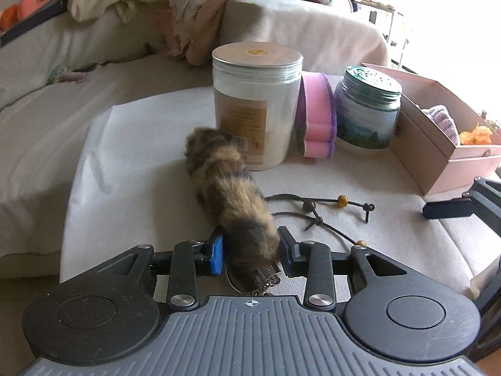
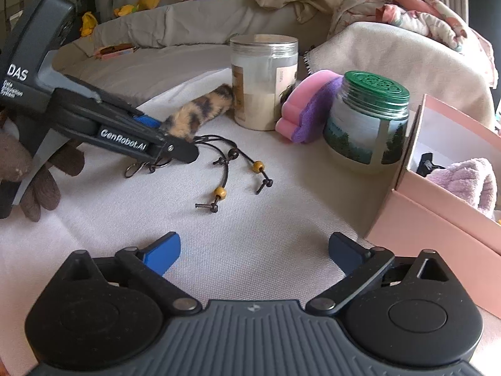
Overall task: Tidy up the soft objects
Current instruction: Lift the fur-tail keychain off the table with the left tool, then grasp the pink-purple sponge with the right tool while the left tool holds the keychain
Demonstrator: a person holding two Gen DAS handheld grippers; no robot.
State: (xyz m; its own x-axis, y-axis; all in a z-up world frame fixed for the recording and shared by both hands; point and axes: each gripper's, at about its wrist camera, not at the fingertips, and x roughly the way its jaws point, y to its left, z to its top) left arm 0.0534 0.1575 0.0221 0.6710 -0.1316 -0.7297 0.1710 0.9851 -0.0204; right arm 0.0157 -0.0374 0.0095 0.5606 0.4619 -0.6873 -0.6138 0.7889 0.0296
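Item: fur tail keychain [image 1: 228, 194], striped tan and dark brown, lying flat on the white cloth-covered surface [image 1: 131, 169]. Its far tip touches the base of the tall clear jar [image 1: 256, 106]; its near end, with metal cap and ring, sits between the pads of the left claw [image 1: 252, 250]. A beaded cord [image 2: 238, 169] trails off beside it.

Left claw: we read it as partly parted, pads flanking the fur. Whether they still press on it we cannot tell, since the fur hides the contact.

Right claw [image 2: 253, 250]: released, spread wide, nothing between its fingers, hovering over bare cloth just short of the pink box [image 2: 438, 219].

Other entries: pink and purple sponge [image 2: 300, 116], leaning between the tall jar and the green-lidded jar [image 2: 366, 122]; the pink box at right already holds a lilac plush cloth [image 2: 469, 181].

Step in hand, as we judge it: handling the fur tail, either setting it down or taking it up, on the way to the pink box.

Next move calls for: a firm closure on the near end of the tail, a lift that clears the cord and both jars, and a carry rightward over the box rim.
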